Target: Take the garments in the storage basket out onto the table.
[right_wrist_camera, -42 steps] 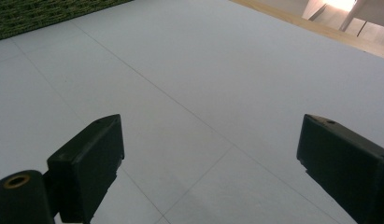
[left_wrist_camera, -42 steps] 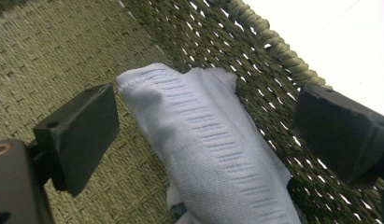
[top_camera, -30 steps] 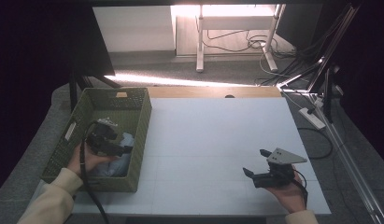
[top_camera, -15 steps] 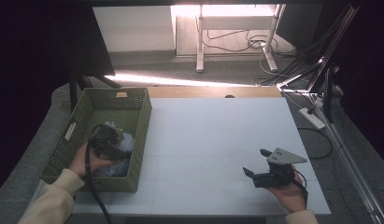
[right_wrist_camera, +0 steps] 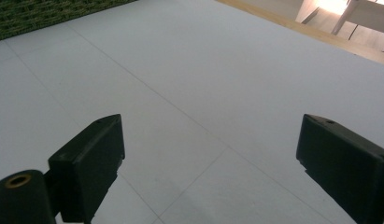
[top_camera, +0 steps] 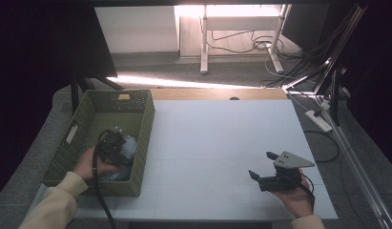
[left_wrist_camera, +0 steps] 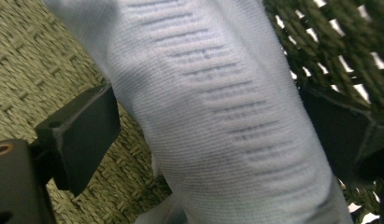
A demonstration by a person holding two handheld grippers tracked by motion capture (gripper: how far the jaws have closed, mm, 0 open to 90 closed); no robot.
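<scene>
Down at the near edge of the table (top_camera: 222, 143), the person's two hands are each holding a gripper. The right gripper (top_camera: 265, 166) is resting low over the bare white surface near the right corner, its jaws standing wide apart with nothing between them; the right gripper view is showing only tabletop between the two black pads.

Further left, the left gripper (top_camera: 124, 151) is reaching down into the green woven basket (top_camera: 145, 125), which is sitting on the left side of the table. A pale blue ribbed cloth (left_wrist_camera: 217, 116) is lying in the near end of the basket, and in the left gripper view it is running up between the jaws. Those jaws are standing well open on either side of the cloth, not yet pinching it, with the woven basket floor and wall showing behind.

Judging by this, the step in hand is the grasp of the cloth inside the basket. The next move is probably calling for the jaws to close firmly on the fabric, then a straight lift clear of the basket wall so the cloth is not snagging on the weave.

Beyond the table, desk legs and cables are lying on the floor.
</scene>
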